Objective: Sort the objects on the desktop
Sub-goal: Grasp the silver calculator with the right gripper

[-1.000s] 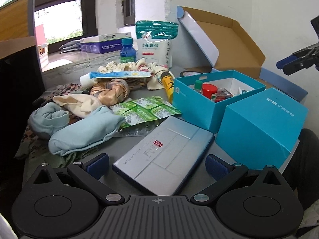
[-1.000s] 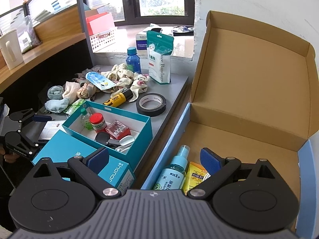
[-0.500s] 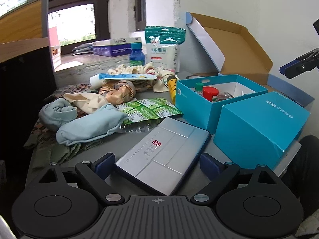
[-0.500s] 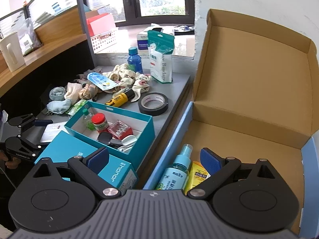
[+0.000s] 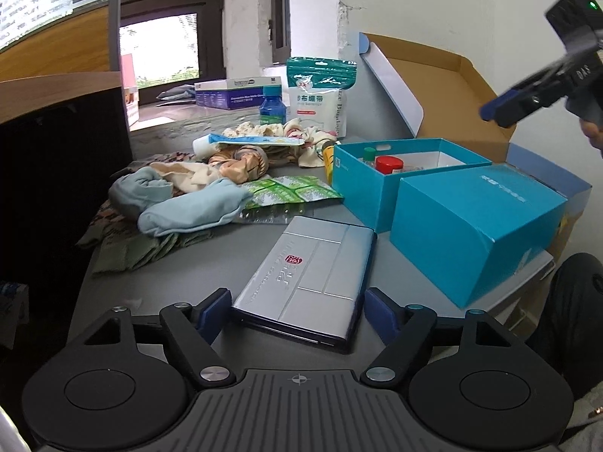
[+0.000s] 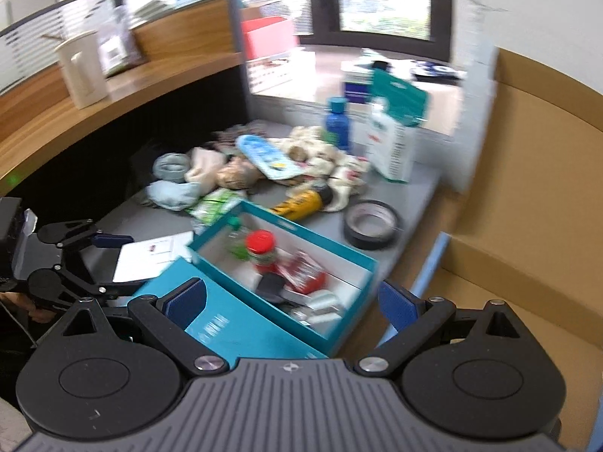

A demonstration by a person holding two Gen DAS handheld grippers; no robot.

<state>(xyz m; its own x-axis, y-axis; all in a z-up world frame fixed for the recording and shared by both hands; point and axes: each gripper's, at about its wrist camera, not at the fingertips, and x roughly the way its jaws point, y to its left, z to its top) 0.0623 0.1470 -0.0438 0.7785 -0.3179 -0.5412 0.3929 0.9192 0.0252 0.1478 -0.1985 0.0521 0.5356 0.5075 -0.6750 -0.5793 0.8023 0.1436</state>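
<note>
A flat silver case [image 5: 309, 284] lies on the grey desk [image 5: 158, 293], its near end between the fingers of my open left gripper [image 5: 297, 310], pads beside its edges and apart from them. It shows white in the right wrist view [image 6: 150, 258]. My right gripper [image 6: 294, 301] is open and empty above the open teal box [image 6: 286, 260] of small items, which holds a red-capped jar [image 6: 260, 246]. The teal box [image 5: 403, 179] stands behind its lid [image 5: 478, 226]. Socks [image 5: 192, 207], green sachets [image 5: 290, 194] and a tube [image 5: 256, 141] lie behind.
A large open cardboard box [image 6: 527, 173] fills the right side. A black tape roll [image 6: 371, 224], yellow bottle [image 6: 305, 201], blue bottle [image 6: 339, 124] and white-green pouch [image 6: 394, 139] stand at the back. A wooden counter [image 6: 94, 101] curves along the left.
My left gripper has moved forward and its fingers now flank the silver case's near end. My right gripper has swung left from over the cardboard box to above the teal box; its view is blurred.
</note>
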